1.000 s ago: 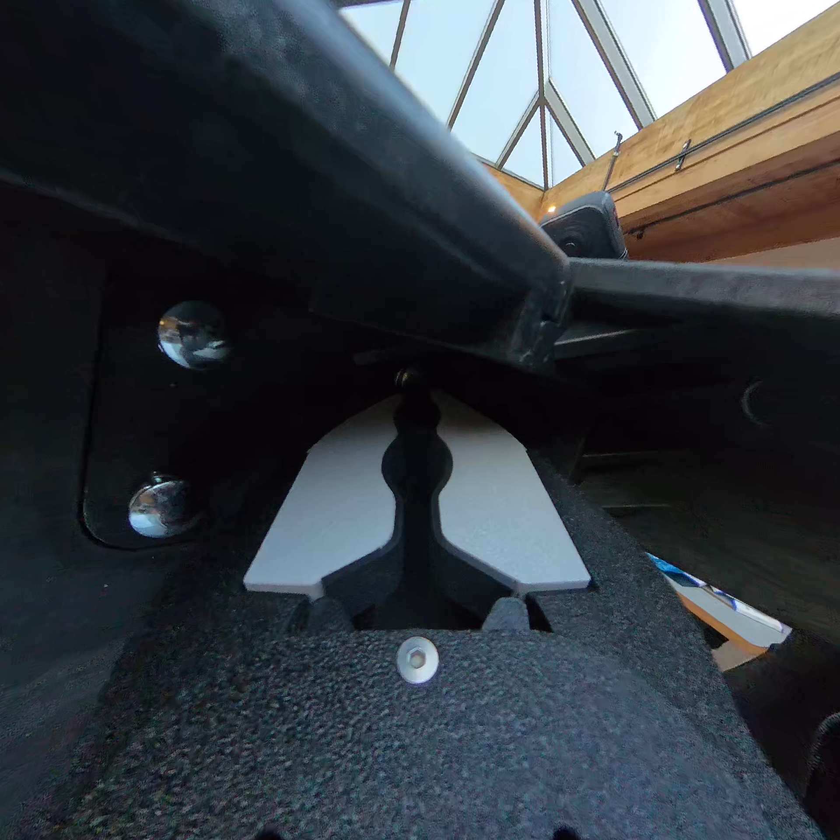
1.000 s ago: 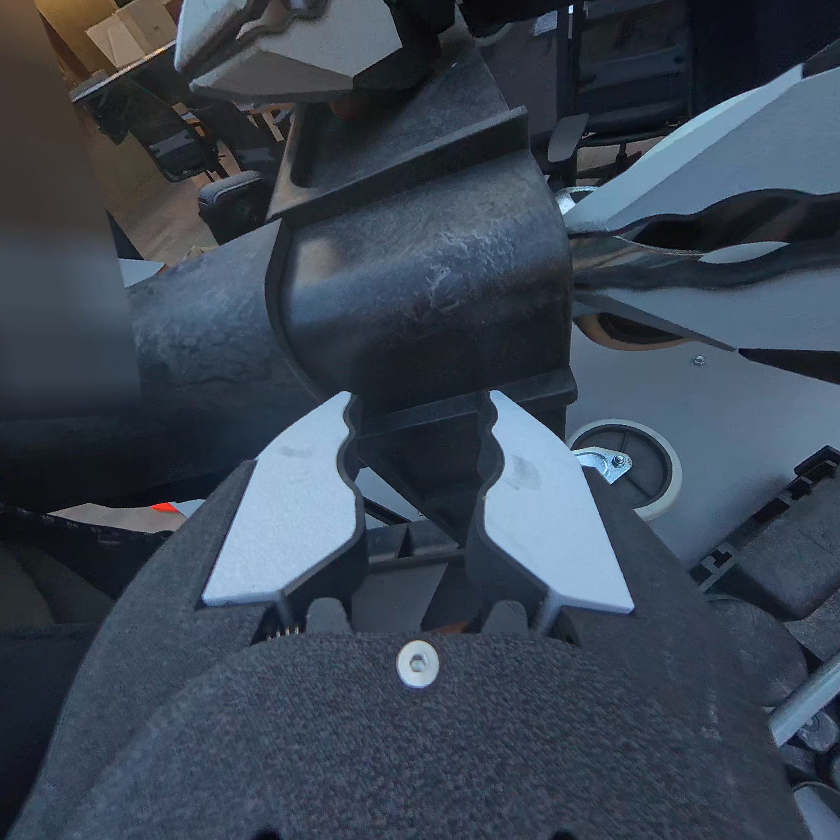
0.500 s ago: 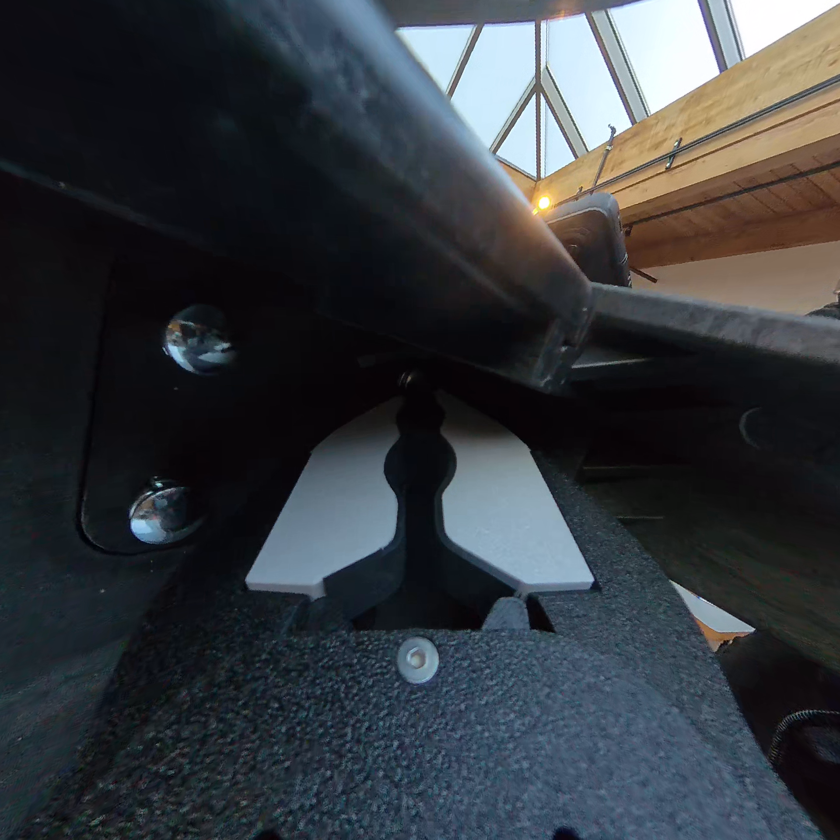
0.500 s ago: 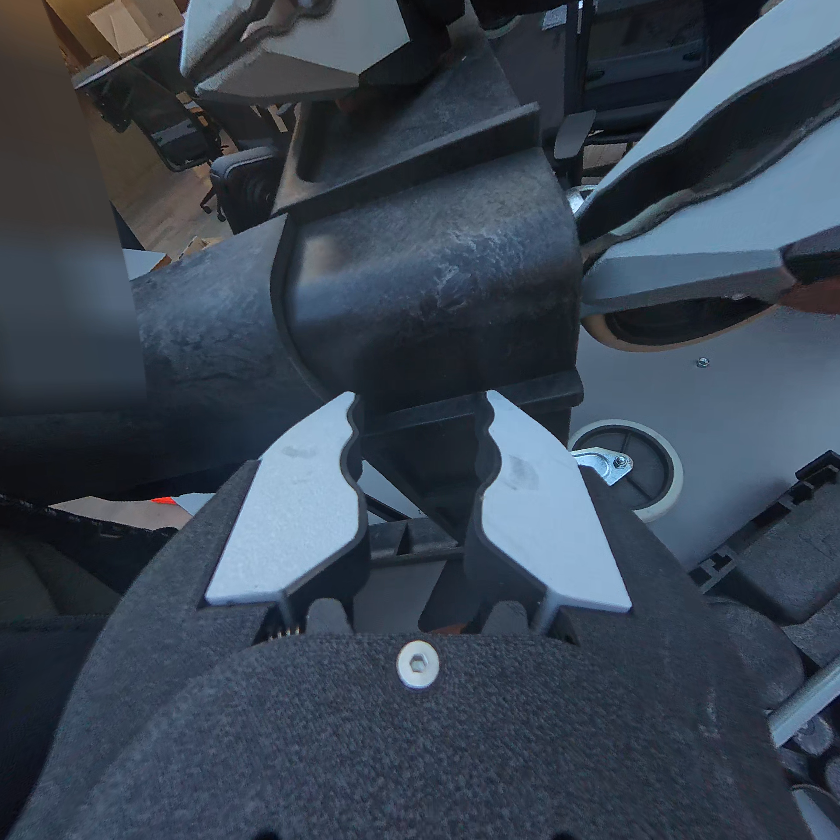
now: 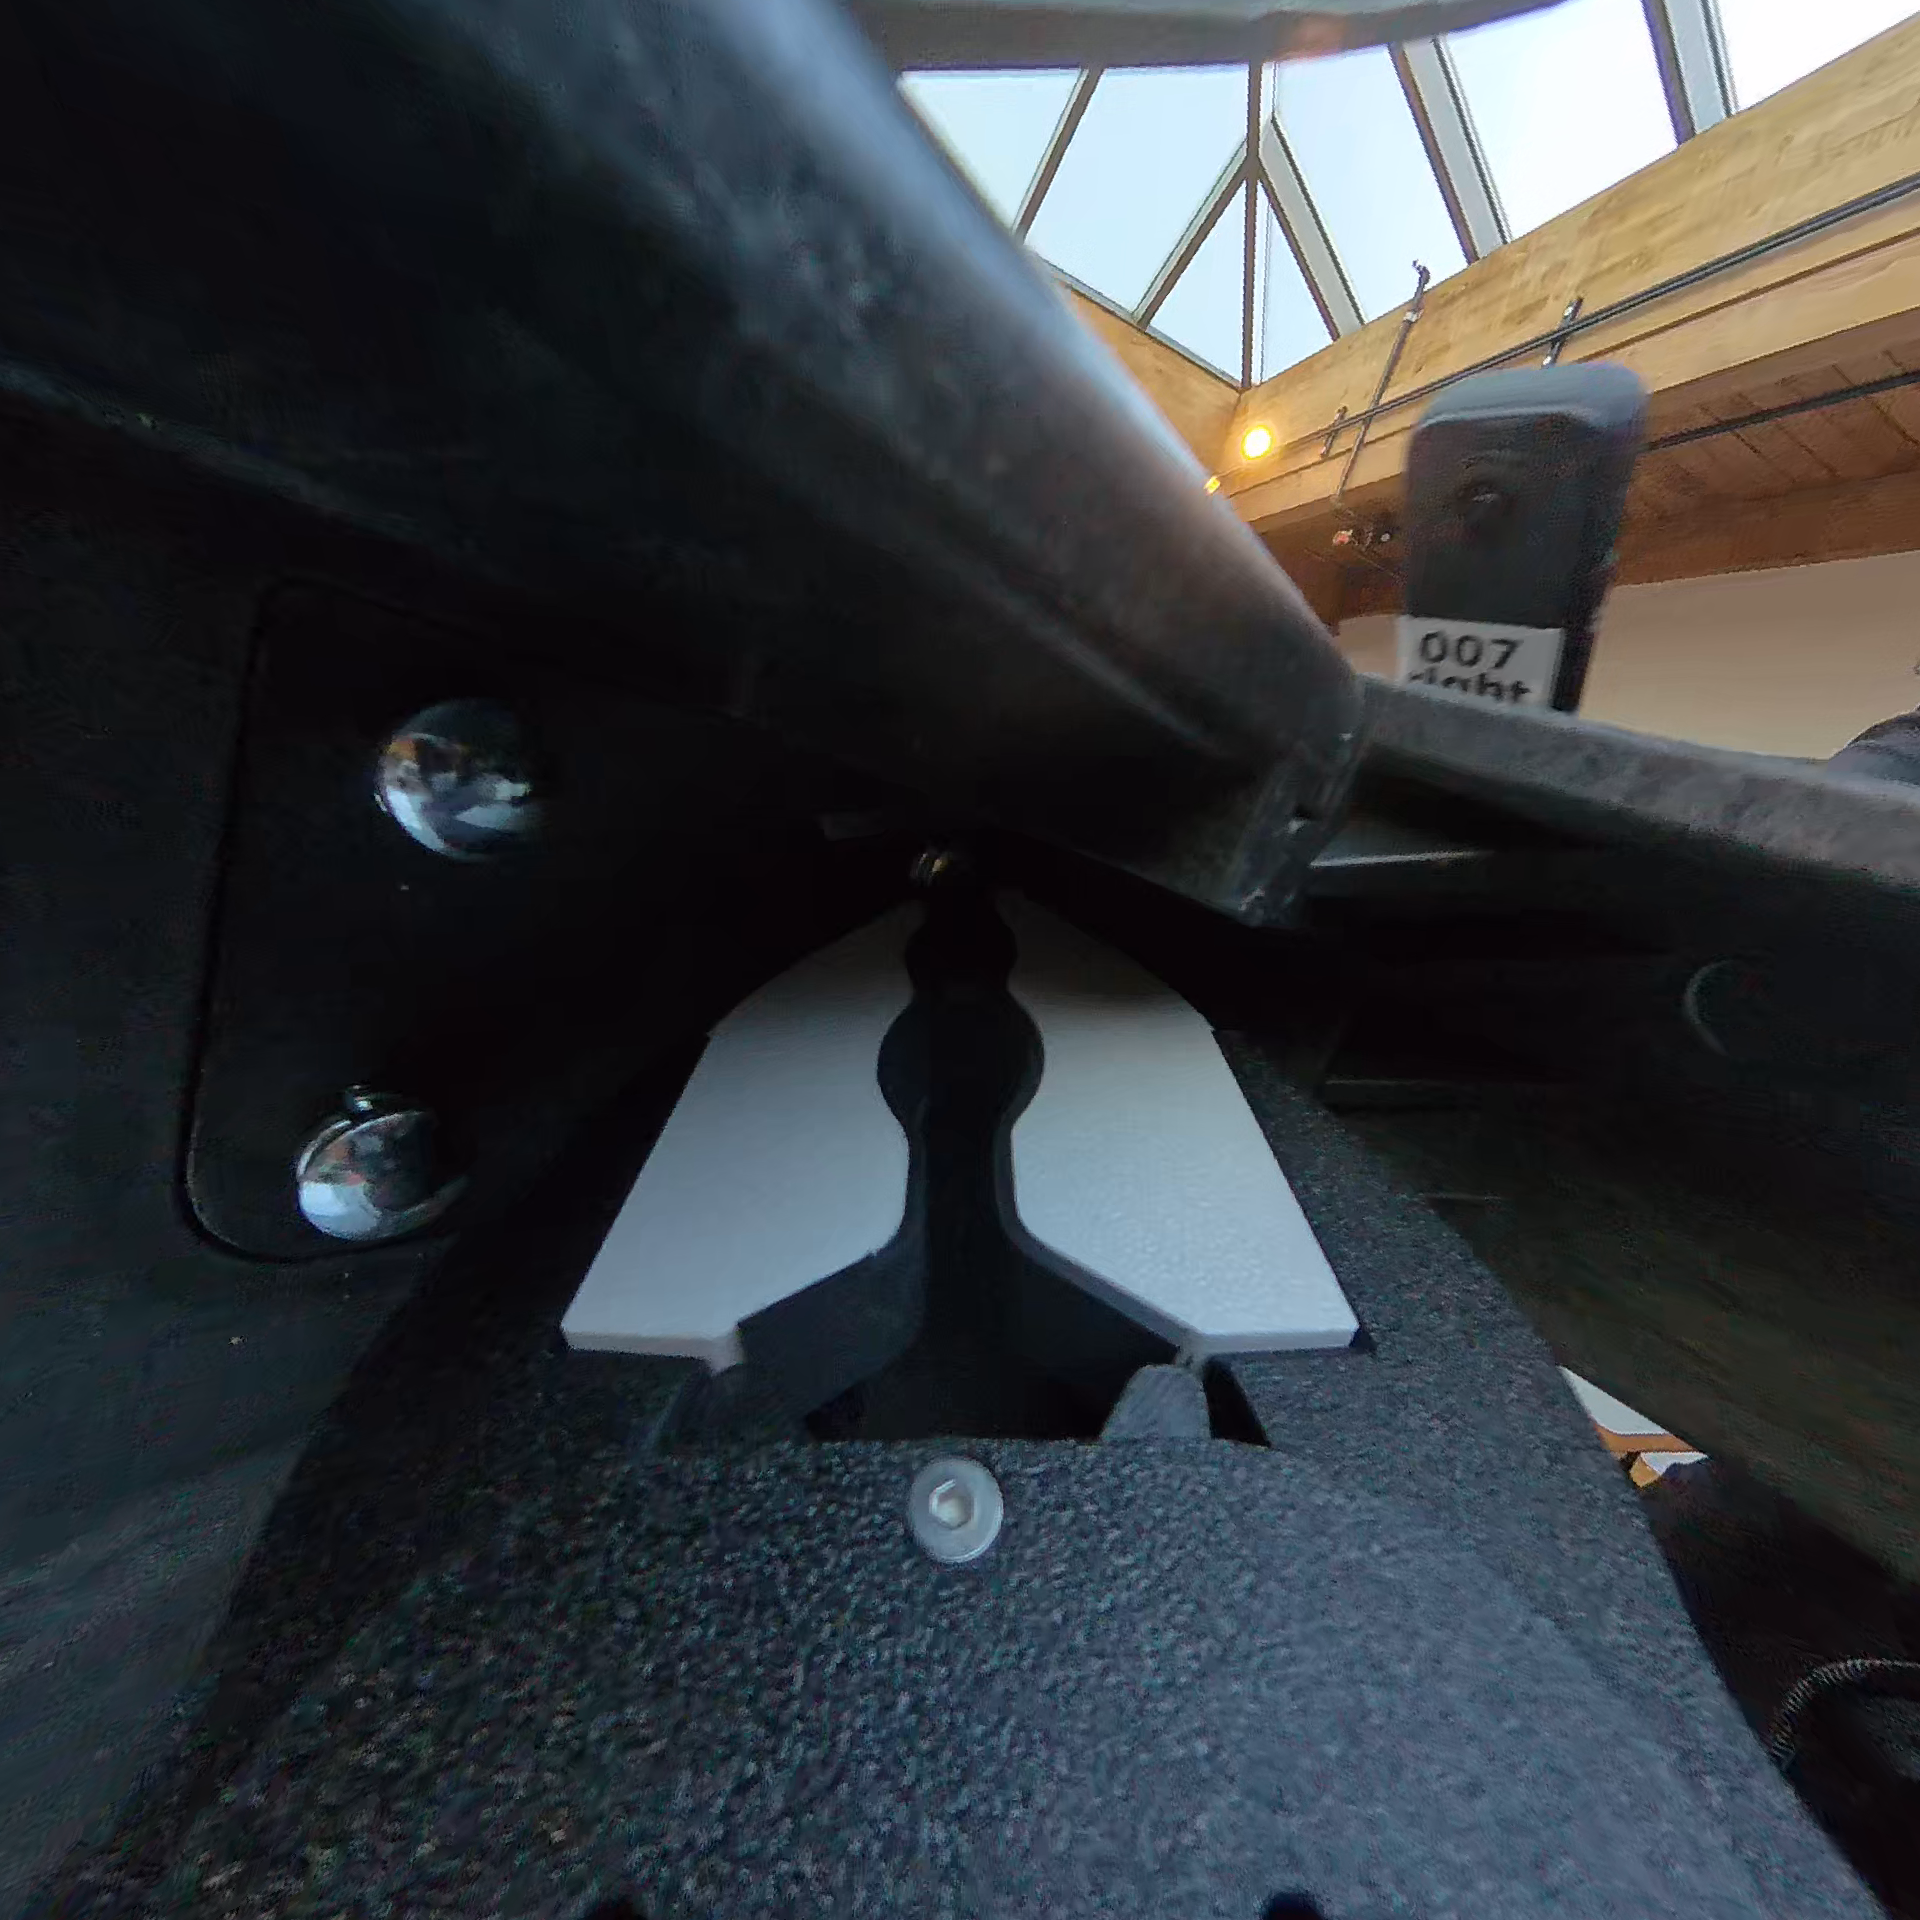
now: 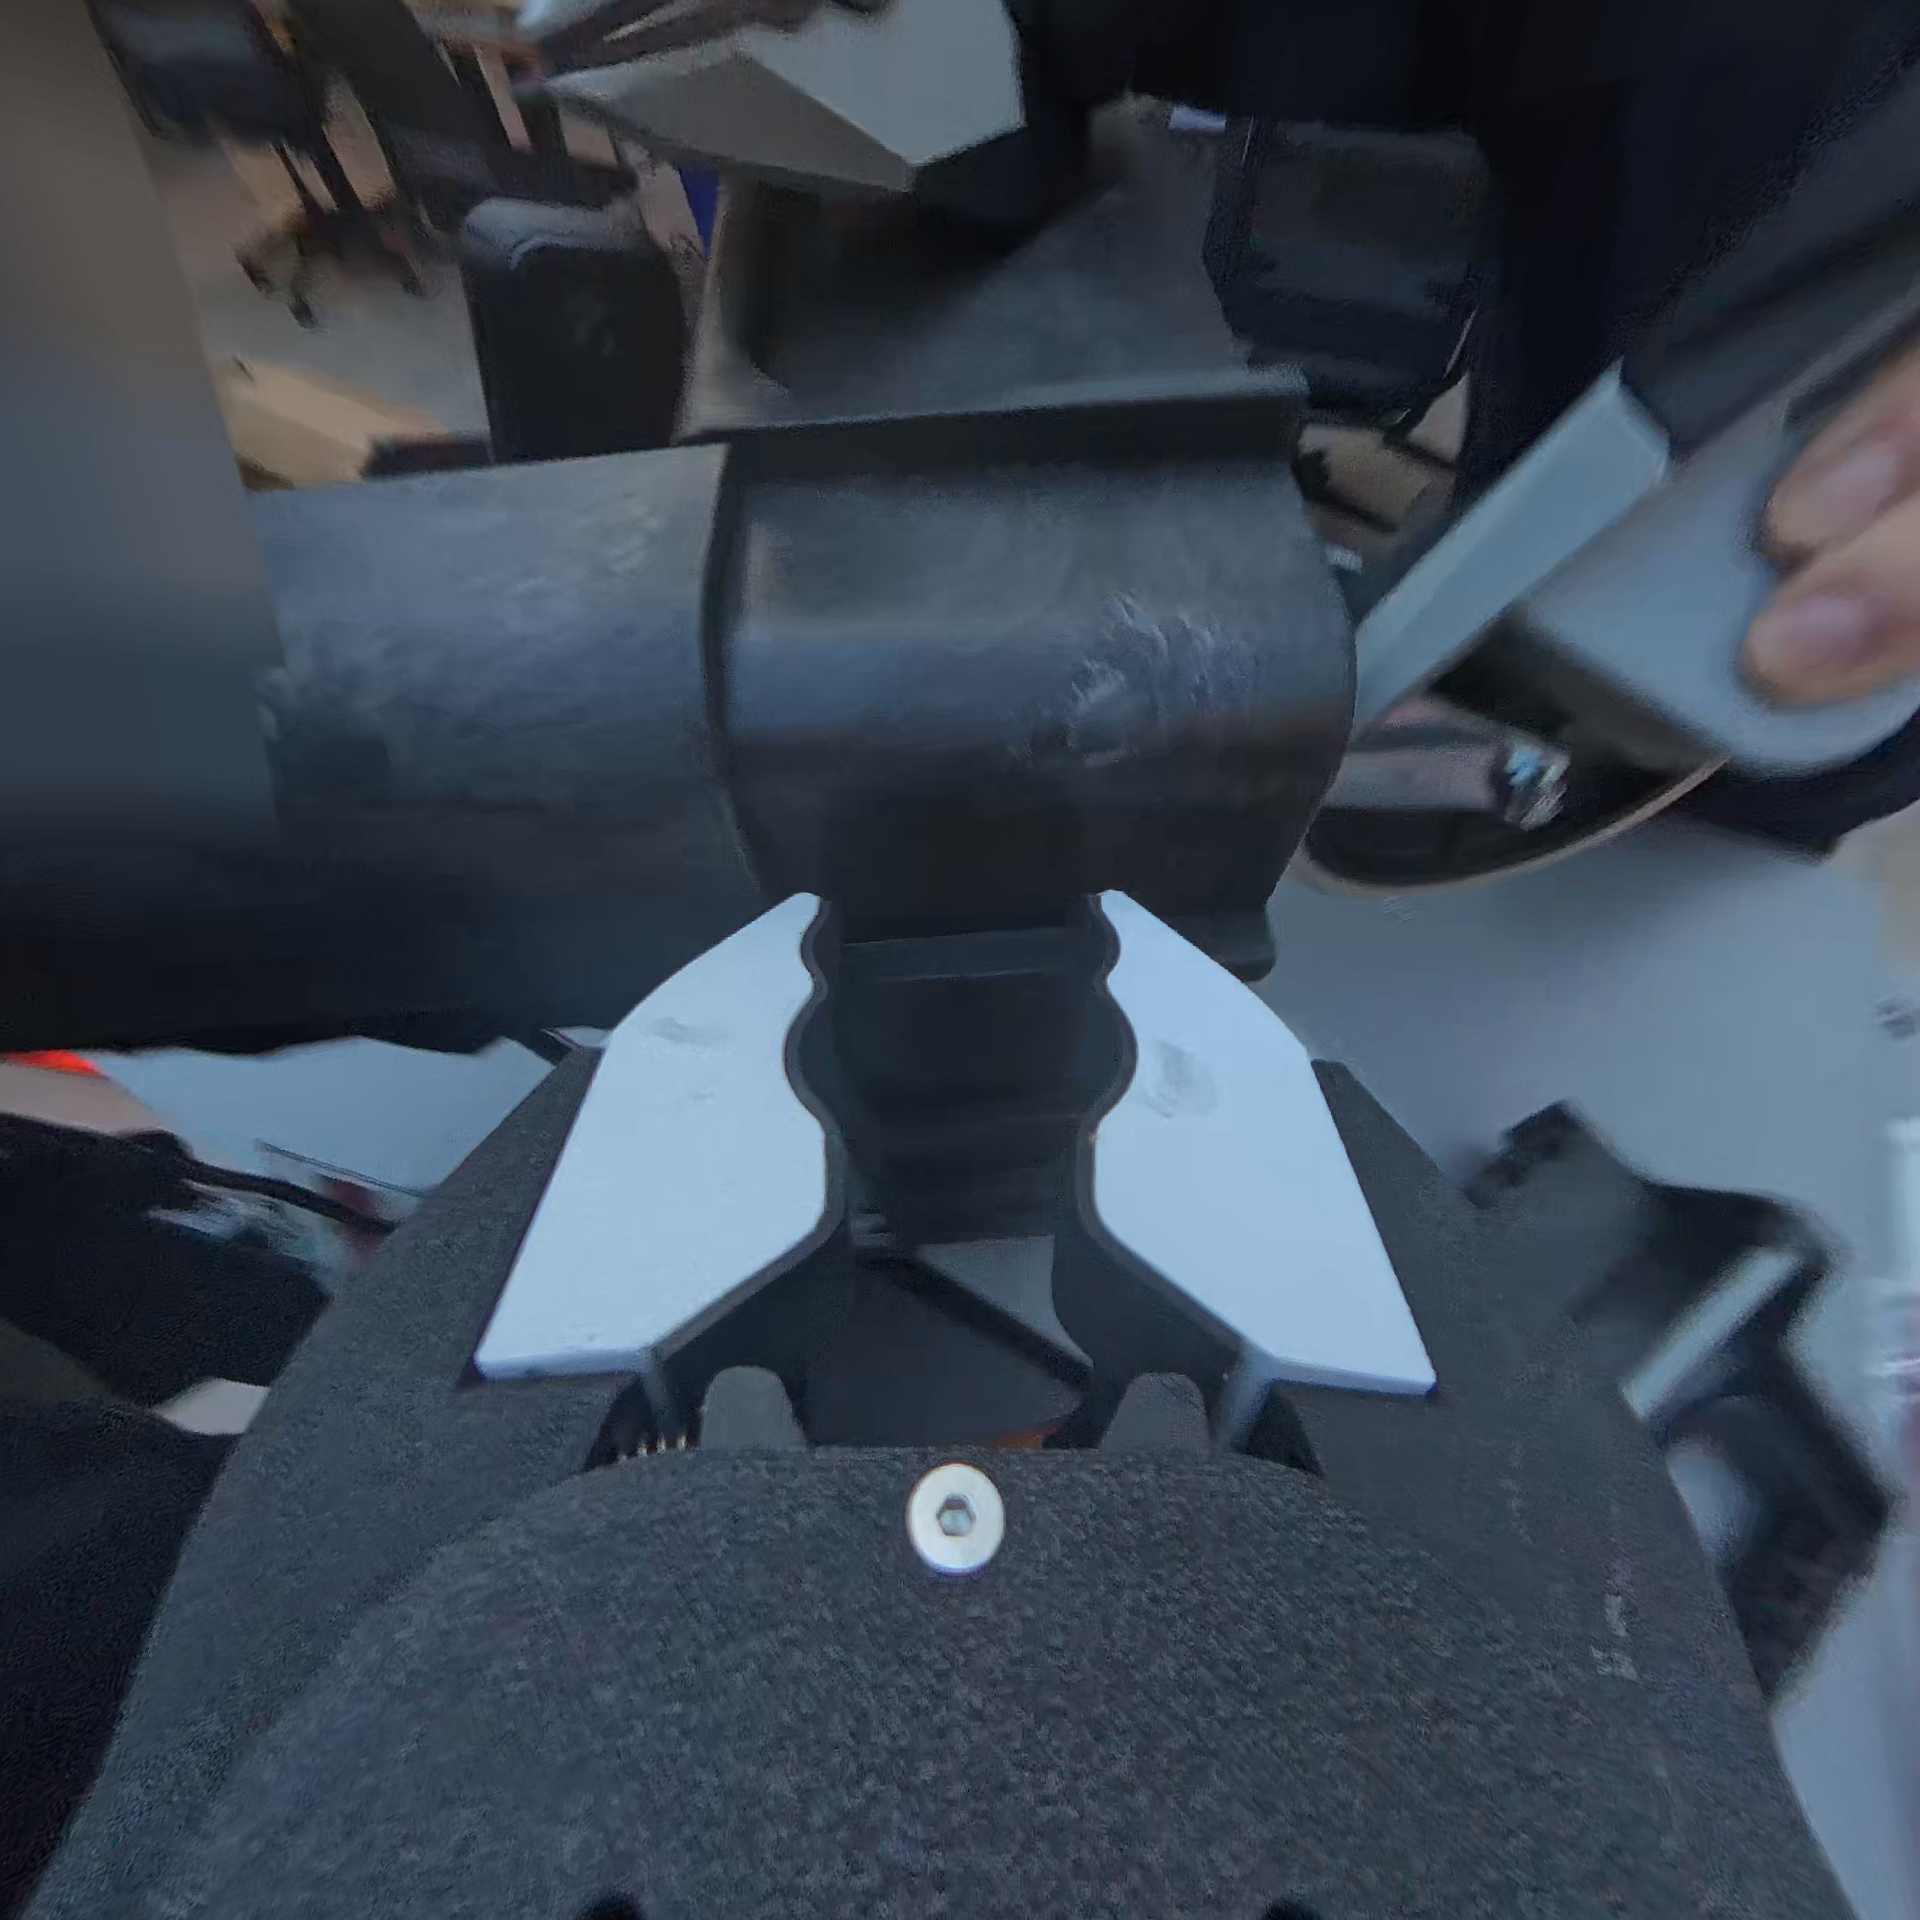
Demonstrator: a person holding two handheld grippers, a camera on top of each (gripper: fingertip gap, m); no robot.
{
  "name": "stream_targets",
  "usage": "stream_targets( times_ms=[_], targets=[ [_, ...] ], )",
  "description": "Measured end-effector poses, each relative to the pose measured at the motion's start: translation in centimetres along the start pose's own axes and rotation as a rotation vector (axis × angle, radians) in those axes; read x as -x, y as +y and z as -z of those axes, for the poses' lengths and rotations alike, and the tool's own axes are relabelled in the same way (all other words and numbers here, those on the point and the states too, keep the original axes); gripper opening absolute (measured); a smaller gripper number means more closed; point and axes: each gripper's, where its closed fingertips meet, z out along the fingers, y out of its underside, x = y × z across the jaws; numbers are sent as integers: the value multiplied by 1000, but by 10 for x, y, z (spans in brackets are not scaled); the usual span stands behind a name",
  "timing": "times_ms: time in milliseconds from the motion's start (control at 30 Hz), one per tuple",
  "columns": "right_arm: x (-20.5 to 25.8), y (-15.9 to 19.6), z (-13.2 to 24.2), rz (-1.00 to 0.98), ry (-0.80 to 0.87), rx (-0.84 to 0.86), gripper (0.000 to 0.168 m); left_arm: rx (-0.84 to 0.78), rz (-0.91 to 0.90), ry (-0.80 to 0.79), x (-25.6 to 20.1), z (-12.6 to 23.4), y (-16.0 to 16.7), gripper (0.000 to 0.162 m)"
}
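In the right wrist view my right gripper (image 6: 956, 920) is shut on the narrow neck of a black textured plastic body (image 6: 1018, 665), which fills the view ahead. Grey fingers of another gripper (image 6: 790, 114) show above that body. In the left wrist view my left gripper (image 5: 961, 914) is shut, jaws together, and points upward. Its tips are tucked under a large black plastic housing (image 5: 644, 436) that crosses the view. Whether the tips touch it I cannot tell.
A hand (image 6: 1839, 561) holds a grey gripper part (image 6: 1558, 582) at the right. A grey surface (image 6: 1558, 987) lies below. A black camera with a white label (image 5: 1507, 520) stands beyond the housing. Two chrome bolts (image 5: 457, 779) sit left; a skylight (image 5: 1195, 187) and wooden beams (image 5: 1662, 239) are overhead. The grippers are tip to tip, or close to it.
The right view has swung and blurred; the grey gripper at the right moved up and right, and a hand now shows on it. In the left view the labelled camera rose into sight.
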Motion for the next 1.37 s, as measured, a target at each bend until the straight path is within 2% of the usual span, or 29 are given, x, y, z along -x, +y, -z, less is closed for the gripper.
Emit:
stream_targets(
  times_ms=[133, 200, 267, 433, 633, 767, 900, 1367],
  targets=[
    [-3, -20, 6, 533, 100, 55, 52, -2, 5, 6, 1, -1, 0, 6],
    [-3, -34, 6, 733, 119, 64, 58, 0, 5, 4, 1, -1, 0, 6],
    [-4, -40, 6, 853, 106, 84, 64, 4, 4, 0, 1, -1, 1, 6],
    [2, -41, 9, 1107, 19, 136, 66, 8, 8, -5, 1, -2, 1, 6],
    [-20, -34, -2, 1452, -35, 263, 66, 17, 23, 1, 2, -2, 1, 6],
    [-23, -25, -13, 1541, -67, 264, 60, 24, 27, -2, 2, -2, 2, 6],
    [-22, -24, -14, 1493, -73, 219, 56, 29, 31, -6, 2, -2, 2, 6],
    [-19, -22, -17, 1469, -60, 202, 60, 20, 44, 9, 0, 0, 1, 6]
  ],
)
